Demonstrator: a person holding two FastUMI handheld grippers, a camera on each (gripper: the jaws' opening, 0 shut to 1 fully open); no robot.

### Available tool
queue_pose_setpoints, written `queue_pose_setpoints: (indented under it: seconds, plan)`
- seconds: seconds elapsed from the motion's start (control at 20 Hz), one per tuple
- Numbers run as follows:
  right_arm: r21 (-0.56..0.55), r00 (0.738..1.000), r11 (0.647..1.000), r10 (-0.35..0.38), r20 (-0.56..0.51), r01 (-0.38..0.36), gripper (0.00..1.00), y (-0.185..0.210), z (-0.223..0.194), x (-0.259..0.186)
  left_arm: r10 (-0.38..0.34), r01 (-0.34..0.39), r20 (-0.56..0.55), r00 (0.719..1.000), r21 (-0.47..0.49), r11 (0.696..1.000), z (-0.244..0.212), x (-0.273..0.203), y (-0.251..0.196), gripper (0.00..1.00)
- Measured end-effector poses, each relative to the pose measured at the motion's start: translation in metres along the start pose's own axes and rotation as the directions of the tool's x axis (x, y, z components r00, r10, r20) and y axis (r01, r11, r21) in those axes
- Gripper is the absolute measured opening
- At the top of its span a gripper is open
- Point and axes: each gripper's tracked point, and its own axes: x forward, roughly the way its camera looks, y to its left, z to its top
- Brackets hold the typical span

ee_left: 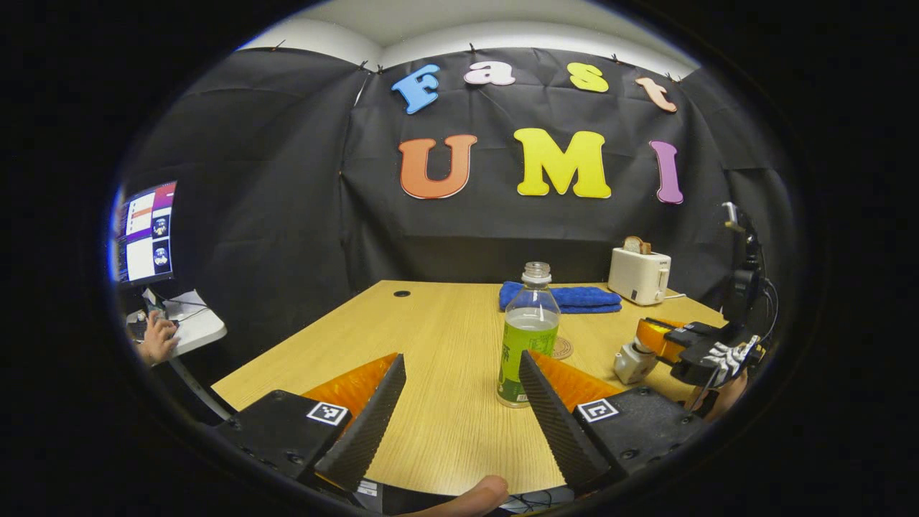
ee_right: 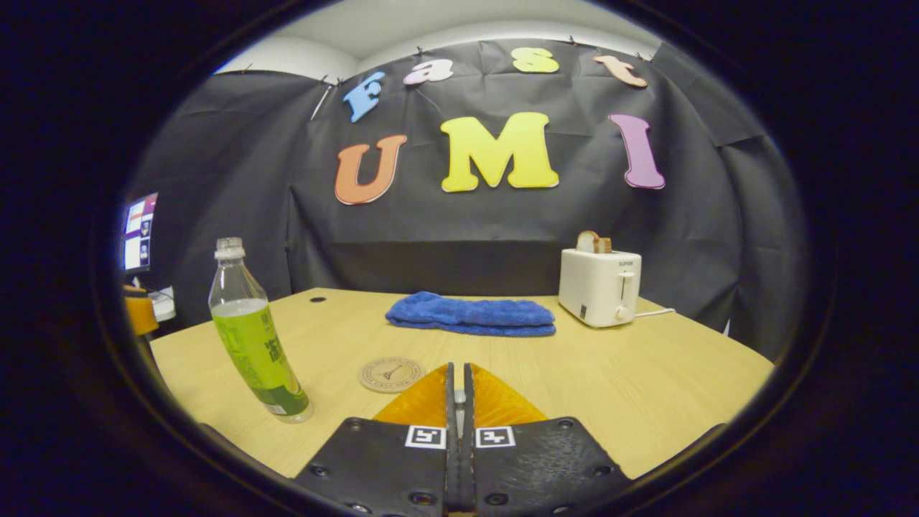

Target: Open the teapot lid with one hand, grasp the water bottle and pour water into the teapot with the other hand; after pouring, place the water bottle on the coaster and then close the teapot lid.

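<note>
A clear water bottle (ee_left: 529,330) with a green label and no cap stands upright on the wooden table (ee_left: 445,431). My left gripper (ee_left: 461,359) is open in front of it; the bottle is just beyond the right finger, not between the fingers. A round coaster (ee_left: 563,348) lies just behind the bottle. To the right sits the small white teapot (ee_left: 633,362), with my right gripper (ee_left: 648,336) over its top. In the right gripper view that gripper (ee_right: 459,368) is pressed nearly shut, a sliver of white lid knob between the fingers. The bottle (ee_right: 255,337) and coaster (ee_right: 391,374) lie to its left.
A folded blue towel (ee_right: 470,314) lies at the back of the table, beside a white toaster (ee_right: 600,286) holding bread. Left of the table, a person's hand (ee_left: 156,341) rests on a side desk under a monitor (ee_left: 146,232).
</note>
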Motion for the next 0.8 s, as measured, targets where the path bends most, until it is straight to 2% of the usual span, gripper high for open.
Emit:
queue_pose_setpoints:
  seconds: [0.25, 0.4, 0.55, 0.8]
  plan:
    - [-0.019, 0.999, 1.000, 0.006, 0.040, -0.005, 0.00, -0.016, 0.027, -0.017, -0.046, 0.046, -0.006, 0.999, 0.032, 0.998, -0.016, 0.013, -0.026, 1.00]
    - [-0.025, 0.999, 1.000, 0.008, 0.047, -0.006, 0.00, -0.028, 0.033, -0.027, -0.106, 0.106, -0.018, 0.994, 0.023, 0.994, -0.025, 0.021, -0.053, 1.00]
    - [-0.036, 0.998, 0.999, 0.029, 0.063, -0.027, 0.00, -0.031, 0.038, -0.037, -0.135, 0.135, -0.032, 0.990, 0.009, 0.991, -0.035, 0.034, -0.065, 1.00]
    - [-0.043, 0.994, 0.998, 0.058, 0.088, -0.055, 0.00, -0.033, 0.044, -0.045, -0.132, 0.132, -0.050, 0.990, -0.010, 0.991, -0.043, 0.072, -0.069, 1.00]
